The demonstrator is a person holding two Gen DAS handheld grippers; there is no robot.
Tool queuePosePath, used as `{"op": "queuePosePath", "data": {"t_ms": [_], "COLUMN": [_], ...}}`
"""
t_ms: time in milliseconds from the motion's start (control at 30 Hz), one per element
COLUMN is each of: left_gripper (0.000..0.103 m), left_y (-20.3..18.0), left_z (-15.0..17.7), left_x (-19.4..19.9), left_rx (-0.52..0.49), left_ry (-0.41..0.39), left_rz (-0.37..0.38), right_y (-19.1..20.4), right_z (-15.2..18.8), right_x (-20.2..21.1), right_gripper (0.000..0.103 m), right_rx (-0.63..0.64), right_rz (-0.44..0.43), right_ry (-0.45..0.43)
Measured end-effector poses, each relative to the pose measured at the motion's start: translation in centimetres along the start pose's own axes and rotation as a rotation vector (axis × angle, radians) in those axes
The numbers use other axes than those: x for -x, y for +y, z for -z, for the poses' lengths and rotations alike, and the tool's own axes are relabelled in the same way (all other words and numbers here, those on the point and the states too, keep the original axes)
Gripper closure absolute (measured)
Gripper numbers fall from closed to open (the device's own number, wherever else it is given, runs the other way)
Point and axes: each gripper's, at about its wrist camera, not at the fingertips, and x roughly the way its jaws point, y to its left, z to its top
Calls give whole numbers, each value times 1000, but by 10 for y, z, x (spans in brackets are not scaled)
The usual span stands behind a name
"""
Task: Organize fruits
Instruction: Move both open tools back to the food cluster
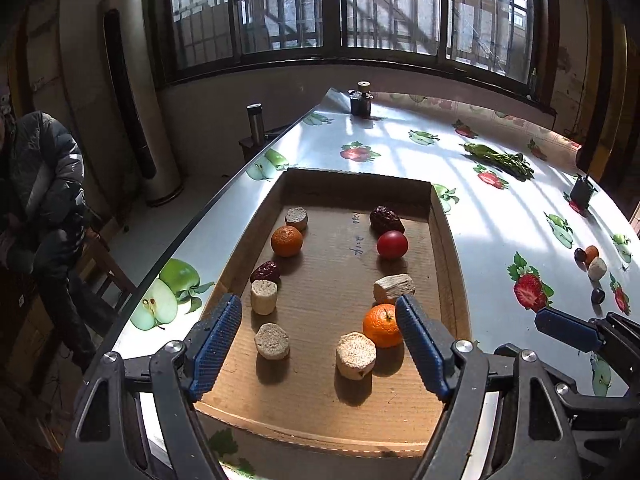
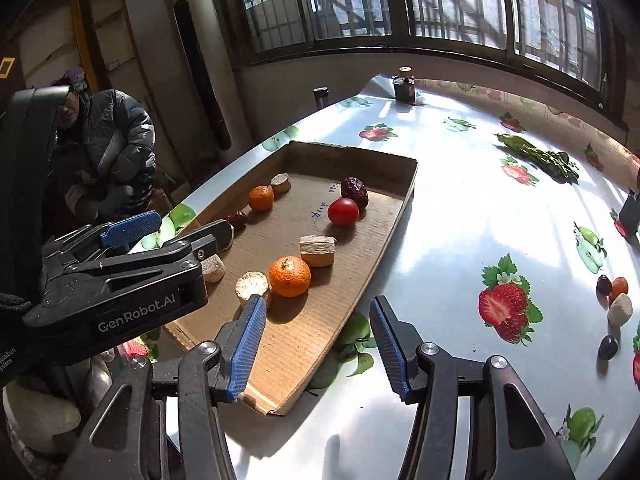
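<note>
A shallow cardboard tray [image 1: 328, 280] [image 2: 304, 332] lies on the fruit-print table. Inside it, two rows hold tangerines [image 1: 382, 326] [image 1: 286, 241], a red round fruit [image 1: 392, 244], dark dried dates [image 1: 386, 219] [image 1: 265, 271] and several pale cut cylinders [image 1: 355, 355]. My left gripper [image 1: 316, 304] hovers open over the tray's near end, touching nothing. My right gripper [image 2: 318, 302] stands open above the tray's right edge, empty, with the near tangerine [image 2: 289, 276] just beyond its left finger. A few loose pieces [image 2: 616, 300] lie on the table to the right.
A bunch of green vegetables [image 1: 500, 158] lies at the far right. A dark jar [image 1: 361, 100] stands at the table's far end and a small black object [image 1: 582, 192] at the right. A person in a dark padded jacket [image 1: 40, 200] sits beyond the table's left edge.
</note>
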Motion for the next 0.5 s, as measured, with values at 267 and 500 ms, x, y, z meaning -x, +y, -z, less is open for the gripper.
{"op": "queuePosePath", "data": {"t_ms": [267,500], "left_gripper": [24,24], "left_y": [-40,-73], "left_z": [-1,0], "left_x": [9,9], "left_rx": [-76,-131], "left_ry": [-7,10], "left_rz": [20,52], "right_y": [-67,-137], "right_z": [10,27], "right_x": [37,67], "right_gripper": [42,42], "right_rx": [-118,-238], "right_rz": [76,164], "right_ry": [-49,-76]}}
